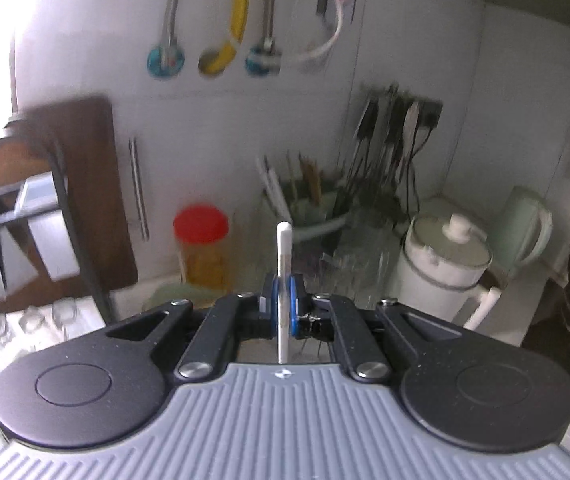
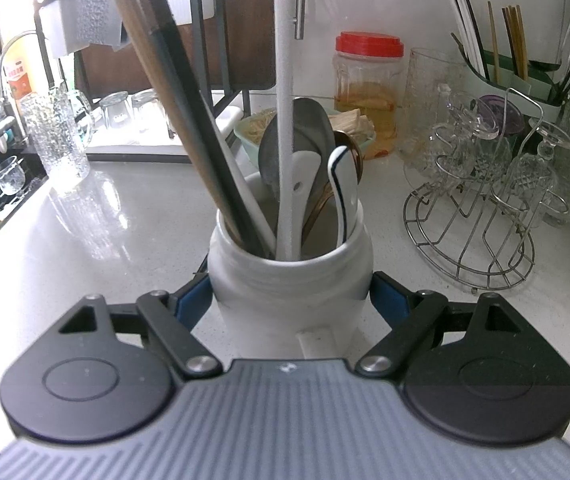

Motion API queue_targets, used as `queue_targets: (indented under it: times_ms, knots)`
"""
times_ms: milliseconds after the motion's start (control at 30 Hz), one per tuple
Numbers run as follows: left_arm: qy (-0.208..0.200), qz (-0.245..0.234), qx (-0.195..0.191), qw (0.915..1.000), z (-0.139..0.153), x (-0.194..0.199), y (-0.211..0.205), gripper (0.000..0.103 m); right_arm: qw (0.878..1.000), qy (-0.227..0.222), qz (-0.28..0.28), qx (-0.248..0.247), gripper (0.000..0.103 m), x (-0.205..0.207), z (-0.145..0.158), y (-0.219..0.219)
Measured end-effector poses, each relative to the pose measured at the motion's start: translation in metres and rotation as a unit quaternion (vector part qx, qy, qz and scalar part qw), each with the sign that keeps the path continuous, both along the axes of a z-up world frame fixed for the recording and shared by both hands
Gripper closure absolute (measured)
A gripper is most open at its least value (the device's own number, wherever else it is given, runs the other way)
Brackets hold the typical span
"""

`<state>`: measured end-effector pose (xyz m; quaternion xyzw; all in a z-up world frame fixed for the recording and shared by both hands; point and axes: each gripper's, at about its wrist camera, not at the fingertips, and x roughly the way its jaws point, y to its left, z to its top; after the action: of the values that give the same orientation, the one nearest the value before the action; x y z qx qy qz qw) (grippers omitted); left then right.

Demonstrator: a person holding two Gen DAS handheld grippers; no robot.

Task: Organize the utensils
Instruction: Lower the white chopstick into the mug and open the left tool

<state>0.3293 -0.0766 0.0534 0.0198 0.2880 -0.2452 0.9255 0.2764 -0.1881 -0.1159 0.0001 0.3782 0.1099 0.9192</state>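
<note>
Left wrist view: my left claw pinches a thin white stick tight, standing straight up. My right claw squeezes the white jar of spoons on the desk.

**Little readable text**

An orange-and-white package by the sink taps bears printed characters, too small and blurred to read. Both gripper bodies carry a tiny white emblem, not legible. Nothing else shows writing.
</note>
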Motion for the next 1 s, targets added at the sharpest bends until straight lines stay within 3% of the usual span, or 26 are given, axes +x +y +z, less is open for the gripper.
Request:
queue_targets:
  times_ms: [267, 633, 1000]
  knots:
    - [0.076, -0.025, 0.029, 0.9963, -0.017, 0.012, -0.007, 0.097, 1.0, -0.001, -0.003, 0.001, 0.015, 0.0, 0.0, 0.0]
    - [0.174, -0.058, 0.062, 0.9811, -0.033, 0.03, -0.022, 0.097, 1.0, -0.001, -0.003, 0.001, 0.015, 0.0, 0.0, 0.0]
    - [0.211, -0.059, 0.069, 0.9732, -0.044, 0.043, -0.026, 0.096, 1.0, -0.002, -0.004, 0.004, 0.016, -0.003, 0.001, -0.001]
